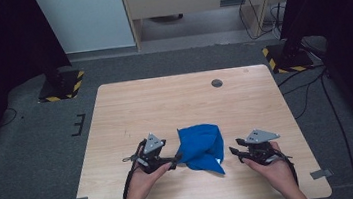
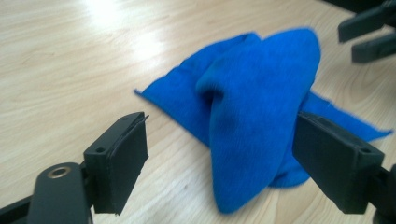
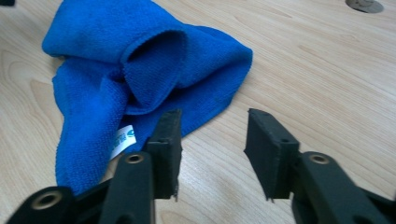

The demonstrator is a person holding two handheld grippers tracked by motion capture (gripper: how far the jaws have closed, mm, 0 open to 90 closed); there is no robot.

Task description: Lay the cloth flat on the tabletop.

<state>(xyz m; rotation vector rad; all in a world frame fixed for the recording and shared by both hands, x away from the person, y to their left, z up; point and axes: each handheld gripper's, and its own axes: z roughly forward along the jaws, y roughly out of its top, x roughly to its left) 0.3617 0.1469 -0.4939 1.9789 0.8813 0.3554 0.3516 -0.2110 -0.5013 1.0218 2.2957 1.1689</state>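
One small white label [image 3: 123, 140] sits on the blue cloth [image 1: 201, 147], its blue print too blurred to read. Crumpled near the front edge of the wooden table [image 1: 165, 106], the cloth has the left gripper [image 1: 176, 158] at its nine o'clock, jaws spread wide around a fold without pinching it. At three o'clock the right gripper [image 1: 236, 153] is parted and empty, just clear of the cloth, and a dark round cap [image 1: 217, 83] lies toward twelve.

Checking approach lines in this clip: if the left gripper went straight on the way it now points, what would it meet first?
Most likely the blue cloth: the left gripper has open jaws with the crumpled fold lying right ahead between them, though exact depth is unclear.
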